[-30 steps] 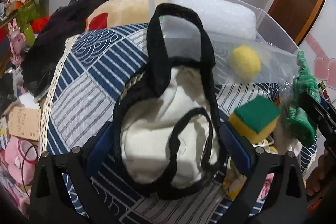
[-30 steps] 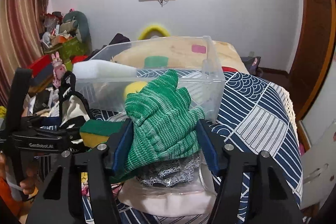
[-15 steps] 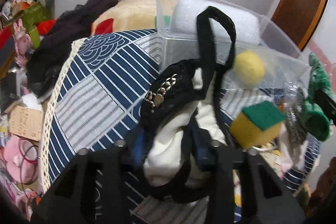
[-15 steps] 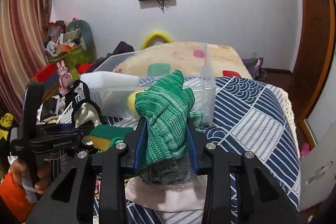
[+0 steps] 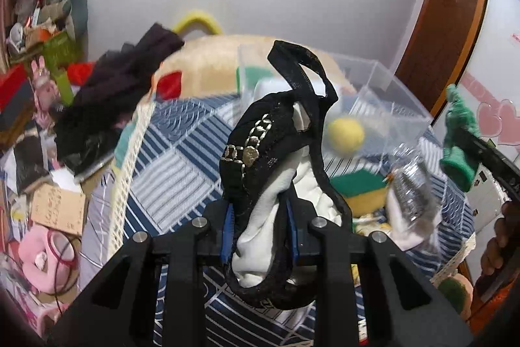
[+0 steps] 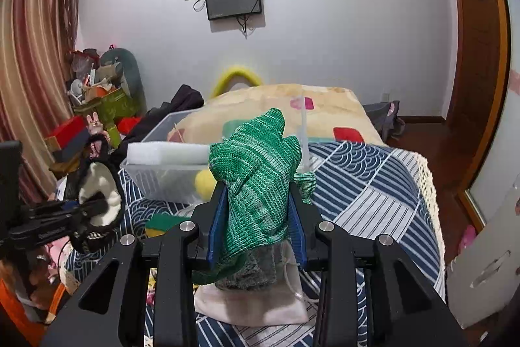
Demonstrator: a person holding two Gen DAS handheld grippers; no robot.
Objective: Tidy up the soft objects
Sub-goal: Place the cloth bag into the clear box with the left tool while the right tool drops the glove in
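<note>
My left gripper (image 5: 260, 226) has its jaws closing on a black-trimmed white cloth bag (image 5: 260, 152), which is pinched between the blue pads and hangs above the bed. My right gripper (image 6: 256, 226) is shut on a green knit glove (image 6: 256, 171) that stands up between its fingers. Behind both is a clear plastic bin (image 5: 390, 77) holding a yellow ball (image 5: 345, 135) and a white foam block (image 6: 165, 152). A green-and-yellow sponge (image 5: 357, 187) lies on the bed in front of the bin. In the right wrist view the left gripper (image 6: 81, 213) and the bag (image 6: 97, 194) show at the left.
A blue patterned cover (image 6: 373, 191) spreads over the bed. A white pouch (image 6: 253, 304) lies under the glove, and a crinkled clear packet (image 5: 412, 184) sits near the sponge. Dark clothes (image 5: 113, 93) are heaped at the left, with floor clutter (image 5: 48, 217) beyond the bed's edge.
The left jaws went from wide open around the bag to pinching it, and the bag rose off the bed. The right jaws tightened on the green glove and lifted it a little.
</note>
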